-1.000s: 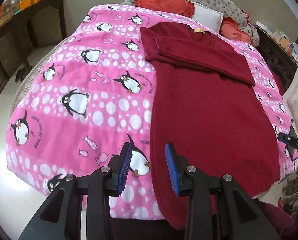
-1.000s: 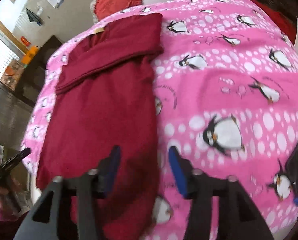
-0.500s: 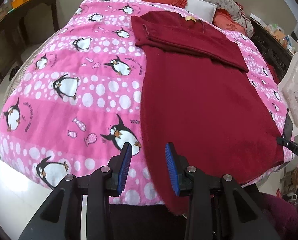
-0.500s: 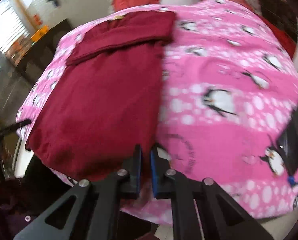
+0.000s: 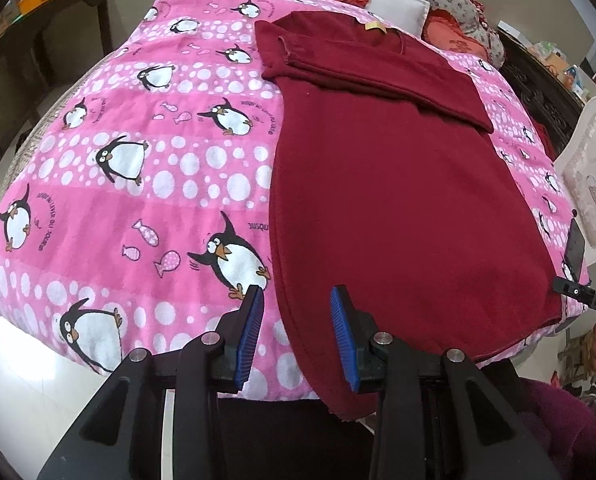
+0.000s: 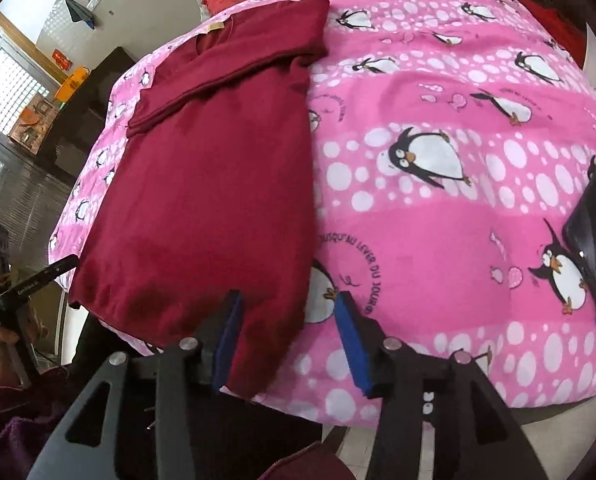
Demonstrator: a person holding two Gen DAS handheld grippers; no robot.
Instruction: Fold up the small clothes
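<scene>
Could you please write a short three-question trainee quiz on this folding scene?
1. True or false: the left gripper is clamped on the red garment.
2. Multiple choice: the garment's sleeves are (A) spread wide, (B) folded across the top, (C) hanging off the bed.
3. Fill in: the right gripper is open, its fingers on either side of the garment's near ____ at the foot of the penguin blanket.

Key: 1 false, its fingers are apart; 2 B; 3 corner.
</scene>
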